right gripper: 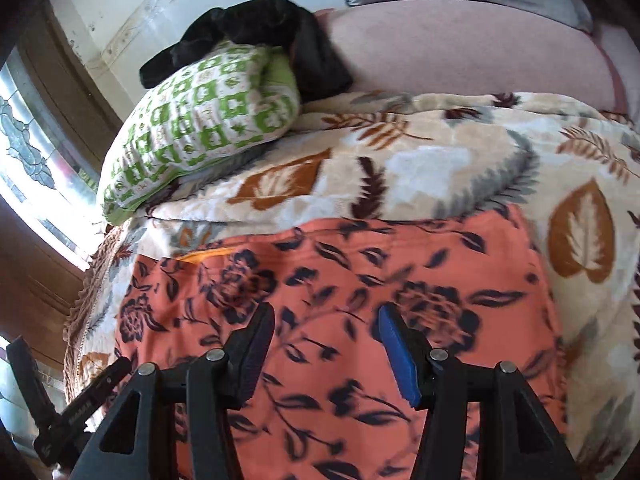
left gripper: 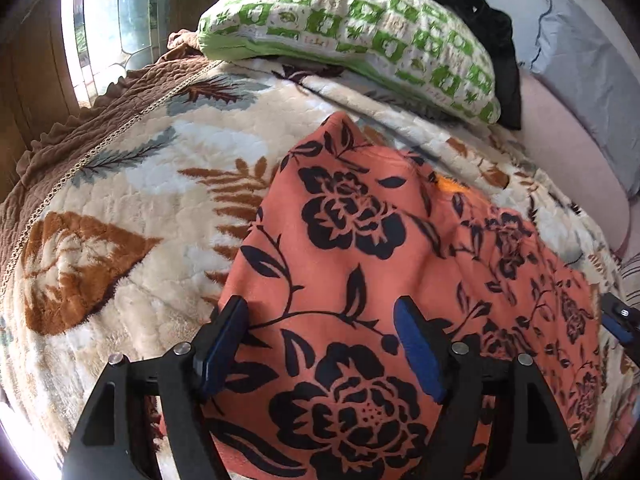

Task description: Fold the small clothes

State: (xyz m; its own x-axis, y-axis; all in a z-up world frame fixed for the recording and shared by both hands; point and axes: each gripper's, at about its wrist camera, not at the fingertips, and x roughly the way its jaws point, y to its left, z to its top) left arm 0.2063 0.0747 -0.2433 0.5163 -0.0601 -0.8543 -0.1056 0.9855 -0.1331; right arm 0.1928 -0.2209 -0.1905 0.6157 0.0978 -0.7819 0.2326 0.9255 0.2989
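Two tools (left gripper: 324,344) (right gripper: 326,352) gape over one floral garment (left gripper: 360,240).

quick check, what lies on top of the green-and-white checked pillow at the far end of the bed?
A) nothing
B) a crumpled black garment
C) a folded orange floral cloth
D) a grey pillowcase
B: a crumpled black garment is draped over the far top of the green-and-white checked pillow, while the orange cloth with black flowers lies nearer, on the leaf-patterned fleece blanket.
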